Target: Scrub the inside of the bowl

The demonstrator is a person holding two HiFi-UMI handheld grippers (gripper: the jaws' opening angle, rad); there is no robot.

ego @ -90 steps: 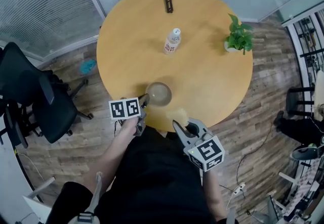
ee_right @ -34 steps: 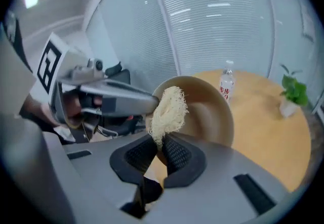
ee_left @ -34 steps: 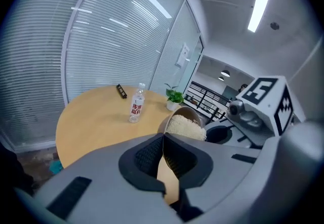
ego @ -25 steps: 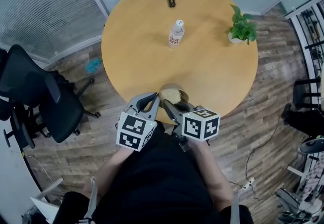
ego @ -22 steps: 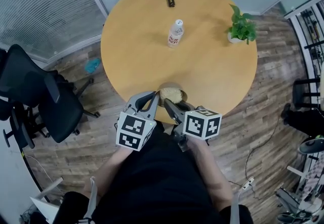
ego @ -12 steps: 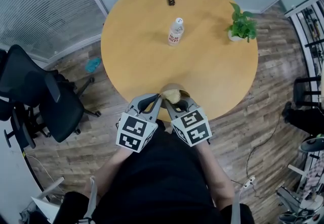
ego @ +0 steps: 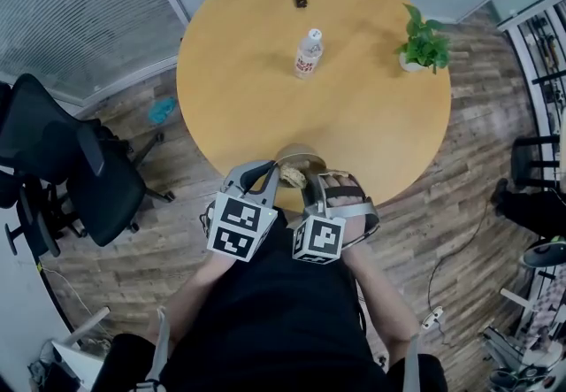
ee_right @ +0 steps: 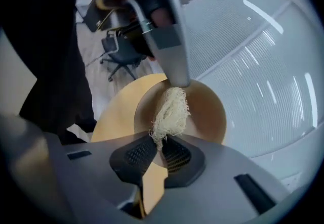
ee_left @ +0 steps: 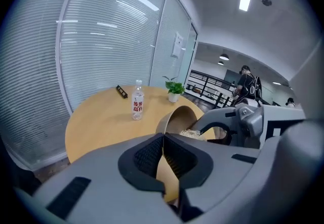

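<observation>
The bowl (ee_right: 205, 112) looks smooth and matt, of tan colour. The scrubber (ee_right: 171, 112) is a pale, rough tangle of thin fibres. The round table (ego: 248, 72) has a smooth wooden-looking top with weak shine. The left gripper (ee_left: 163, 139) and the right gripper (ee_right: 161, 143) have matt grey plastic bodies; their pads (ee_right: 139, 153) are black, finely ribbed. The bottle (ego: 306, 55) is clear plastic

The tan, smooth-walled bowl (ego: 299, 154) (ee_left: 178, 116) (ee_right: 208, 113) is tilted up on its side, with a pale, stringy scrubber (ee_right: 172, 110) (ego: 292, 176) (ee_left: 191, 133) reaching into its hollow.
</observation>
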